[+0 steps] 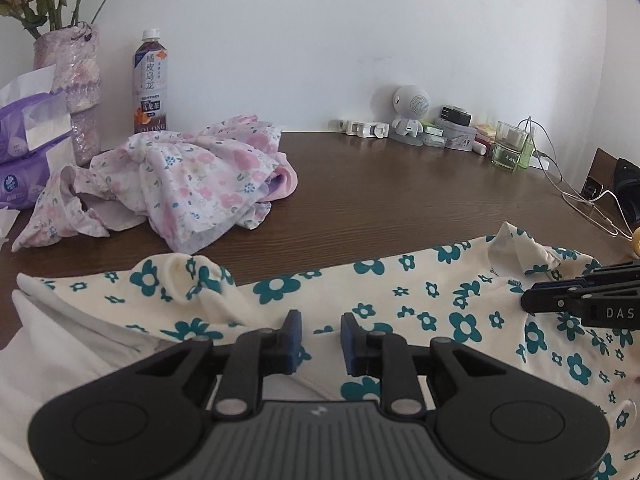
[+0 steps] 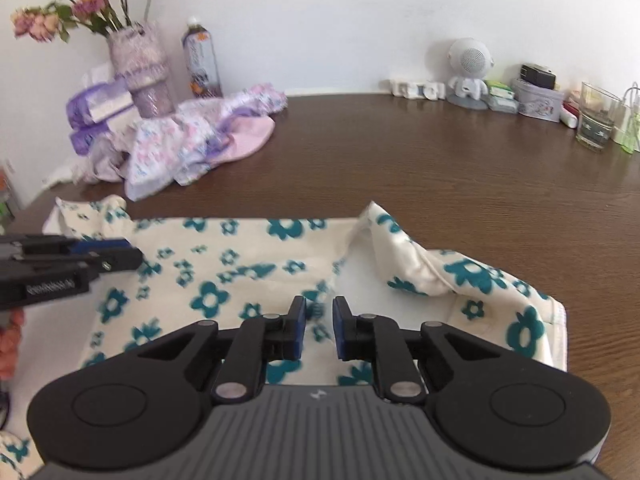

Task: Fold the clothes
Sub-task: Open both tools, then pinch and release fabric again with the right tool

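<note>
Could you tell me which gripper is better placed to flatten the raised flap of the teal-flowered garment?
Probably the right gripper: the raised flap lies just ahead of its open fingers, whereas the left gripper sits farther away.

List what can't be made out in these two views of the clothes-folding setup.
- Near edge of the teal-flower garment: hidden by the left claw body, left wrist view.
- Pink floral clothes pile: motion-blurred, right wrist view.
- Bottle label: blurred there.
- Right claw: open, but whether it touches cloth is unclear.
- Dark object by the cable: cut by the frame edge.
</note>
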Tool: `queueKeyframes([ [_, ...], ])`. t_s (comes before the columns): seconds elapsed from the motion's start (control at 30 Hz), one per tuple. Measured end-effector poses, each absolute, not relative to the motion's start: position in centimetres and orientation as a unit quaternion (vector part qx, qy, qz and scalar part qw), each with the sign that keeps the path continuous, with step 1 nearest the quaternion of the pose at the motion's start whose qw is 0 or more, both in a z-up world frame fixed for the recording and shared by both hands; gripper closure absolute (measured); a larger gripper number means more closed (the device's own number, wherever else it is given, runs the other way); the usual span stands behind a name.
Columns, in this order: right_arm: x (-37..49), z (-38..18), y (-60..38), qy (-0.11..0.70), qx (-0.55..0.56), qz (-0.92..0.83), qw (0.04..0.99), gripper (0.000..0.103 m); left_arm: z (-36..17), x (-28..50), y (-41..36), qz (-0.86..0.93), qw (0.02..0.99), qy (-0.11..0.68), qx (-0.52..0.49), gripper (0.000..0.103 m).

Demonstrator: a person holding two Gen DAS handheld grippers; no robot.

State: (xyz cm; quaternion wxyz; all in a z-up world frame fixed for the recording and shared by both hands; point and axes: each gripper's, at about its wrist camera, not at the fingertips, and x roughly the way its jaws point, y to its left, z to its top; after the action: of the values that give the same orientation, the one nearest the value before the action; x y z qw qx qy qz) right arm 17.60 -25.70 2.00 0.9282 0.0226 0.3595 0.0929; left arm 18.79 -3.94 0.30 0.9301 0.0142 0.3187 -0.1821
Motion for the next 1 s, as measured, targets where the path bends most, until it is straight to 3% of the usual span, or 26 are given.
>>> queueKeyframes([
  [0.3, 17.7, 1.6, -26.8, 0.362, 0.044, 0.080, 0.928, 0.088, 0.4, 18.8, -3.8, -0.184, 0.930, 0.317, 0.013, 0.082],
  [0.57, 15.9, 2.5, -27.8, 0.354, 0.034, 0.095, 0.930, 0.073, 0.4, 18.6, -4.2, -0.187, 0.930, 0.314, 0.023, 0.080],
  [0.67, 15.7, 2.3, -27.5, 0.359, 0.019, 0.092, 0.929, 0.083, 0.3, 18.6, -4.2, -0.187, 0.931, 0.314, 0.024, 0.080],
  [0.7, 15.7, 2.3, -27.4, 0.360, 0.014, 0.091, 0.928, 0.100, 0.3, 18.6, -4.2, -0.186, 0.931, 0.314, 0.023, 0.080],
  [0.9, 15.3, 2.0, -26.8, 0.370, -0.015, 0.086, 0.925, 0.100, 0.3, 18.5, -4.3, -0.184, 0.932, 0.312, 0.030, 0.080],
  [1.0, 15.1, 2.0, -26.7, 0.371, -0.022, 0.084, 0.925, 0.095, 0.3, 18.5, -4.3, -0.184, 0.932, 0.312, 0.031, 0.080],
])
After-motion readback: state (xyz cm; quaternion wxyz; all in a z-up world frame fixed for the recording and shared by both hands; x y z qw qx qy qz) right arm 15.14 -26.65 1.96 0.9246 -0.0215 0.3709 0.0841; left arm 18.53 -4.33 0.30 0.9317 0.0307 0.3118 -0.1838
